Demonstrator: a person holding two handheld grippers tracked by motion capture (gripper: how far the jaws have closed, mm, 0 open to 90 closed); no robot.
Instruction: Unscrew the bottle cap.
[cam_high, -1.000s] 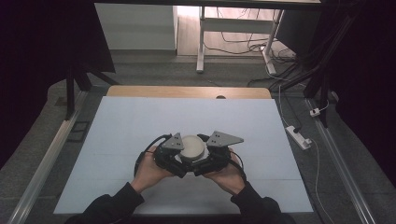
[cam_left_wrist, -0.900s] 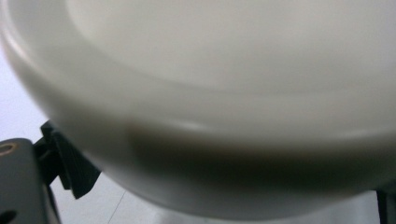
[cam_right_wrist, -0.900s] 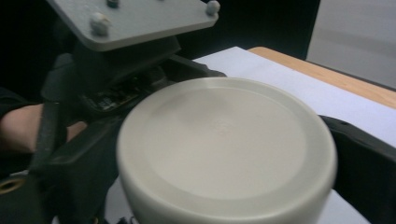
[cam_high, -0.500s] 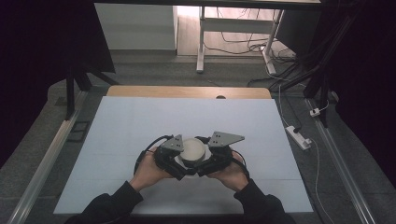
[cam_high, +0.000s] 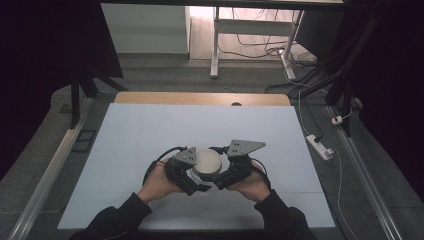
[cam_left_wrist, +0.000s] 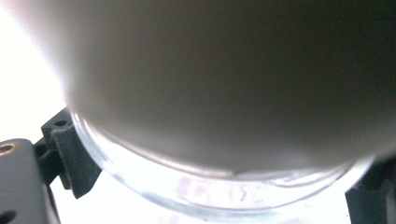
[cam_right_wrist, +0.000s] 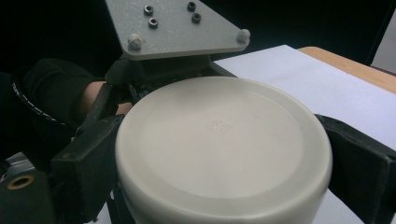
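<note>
**Two hand-held grippers close around a lidded glass jar**

From above, a person's two hands meet at the near middle of a white table (cam_high: 150, 135). Between them stands a small round jar (cam_high: 206, 165) with a cream lid. The left gripper (cam_high: 192, 186) comes in from the left and the right gripper (cam_high: 220, 182) from the right, each carrying a grey three-cornered plate on top.

The right gripper view gives what the high view cannot: the cream lid (cam_right_wrist: 224, 144) sits squarely between two black jaws, one pressed to each side of it, so this gripper is clamped on the lid. Beyond it are the left gripper's grey plate and a dark sleeve.

The left gripper view is very close and blurred. It shows the clear glass body (cam_left_wrist: 201, 186) below the lid's shadowed underside, with a black jaw at each edge of the glass. The jaws seem to be gripping the glass, though the blur leaves this a little uncertain.

The jar stands well away from every table edge, with bare white surface open to the left, right and far side. A wooden strip (cam_high: 200, 98) borders the far edge. Around the table lie grey floor, metal rails, a power strip (cam_high: 318, 146) at right, and cables under a white desk frame (cam_high: 250, 25) behind.
</note>
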